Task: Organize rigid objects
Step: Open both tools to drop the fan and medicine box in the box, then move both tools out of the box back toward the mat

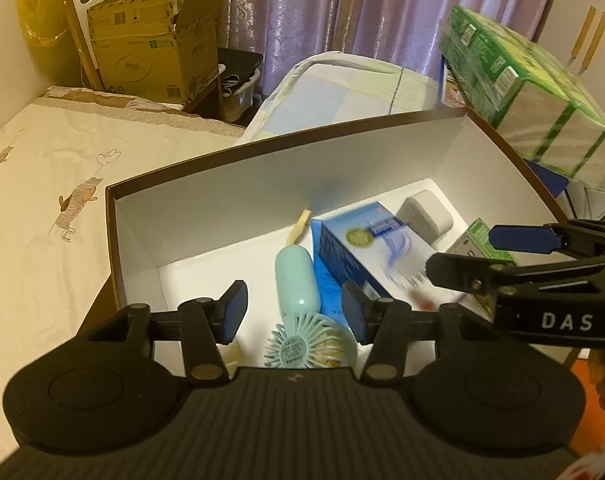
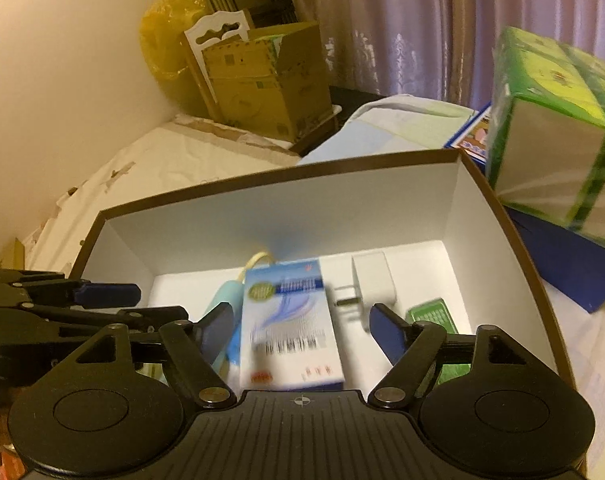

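A brown box with white inside (image 1: 262, 184) (image 2: 282, 216) stands on the bed. In it lie a blue-and-white carton (image 1: 376, 252) (image 2: 288, 320), a mint handheld fan (image 1: 298, 312), a white plug adapter (image 1: 424, 214) (image 2: 372, 280) and a green packet (image 1: 482, 240) (image 2: 432, 316). My left gripper (image 1: 294, 314) is open above the fan, nothing between its fingers. My right gripper (image 2: 302, 328) is open above the carton; the carton looks blurred and sits between the fingers without touching them. The right gripper also shows in the left wrist view (image 1: 522, 256).
A cream printed bedsheet (image 1: 42, 208) lies left of the box. A green wrapped multipack (image 1: 534, 96) (image 2: 558, 140) stands at the right on a blue box (image 2: 562, 264). Cardboard cartons (image 1: 154, 48) and a yellow bag (image 1: 38, 8) stand by the wall, curtains behind.
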The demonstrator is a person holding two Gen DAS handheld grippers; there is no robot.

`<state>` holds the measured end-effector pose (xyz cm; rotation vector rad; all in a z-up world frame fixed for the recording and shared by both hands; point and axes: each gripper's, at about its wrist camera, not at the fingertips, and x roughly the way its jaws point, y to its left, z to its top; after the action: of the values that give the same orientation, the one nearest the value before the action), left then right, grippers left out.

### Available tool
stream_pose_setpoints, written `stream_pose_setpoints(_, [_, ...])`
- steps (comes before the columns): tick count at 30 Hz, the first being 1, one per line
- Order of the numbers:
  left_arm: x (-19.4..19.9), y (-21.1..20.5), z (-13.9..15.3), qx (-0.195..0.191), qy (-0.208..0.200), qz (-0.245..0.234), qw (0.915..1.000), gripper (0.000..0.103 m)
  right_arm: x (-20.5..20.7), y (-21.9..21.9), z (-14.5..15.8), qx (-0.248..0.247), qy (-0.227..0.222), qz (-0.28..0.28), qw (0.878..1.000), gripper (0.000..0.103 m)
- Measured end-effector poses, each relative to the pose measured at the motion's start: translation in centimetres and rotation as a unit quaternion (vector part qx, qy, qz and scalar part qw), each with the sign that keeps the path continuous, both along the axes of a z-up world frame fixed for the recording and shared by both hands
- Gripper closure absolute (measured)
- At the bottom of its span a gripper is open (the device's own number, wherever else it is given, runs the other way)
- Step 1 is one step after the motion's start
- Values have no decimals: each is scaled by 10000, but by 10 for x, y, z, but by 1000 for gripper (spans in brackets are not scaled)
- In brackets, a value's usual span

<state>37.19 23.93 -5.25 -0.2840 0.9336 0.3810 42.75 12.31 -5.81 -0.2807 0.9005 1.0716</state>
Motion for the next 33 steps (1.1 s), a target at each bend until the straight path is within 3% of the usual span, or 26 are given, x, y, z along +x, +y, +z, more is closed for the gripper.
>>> stream_pose_setpoints(16, [-29, -38, 34, -61, -295, -296, 9991, 54, -22, -62, 28, 253, 78, -337, 9991, 30])
stream_pose_setpoints(33, [-77, -108, 67, 28, -628, -750, 9952, 53, -58, -138, 60, 755, 55, -628, 9952, 30])
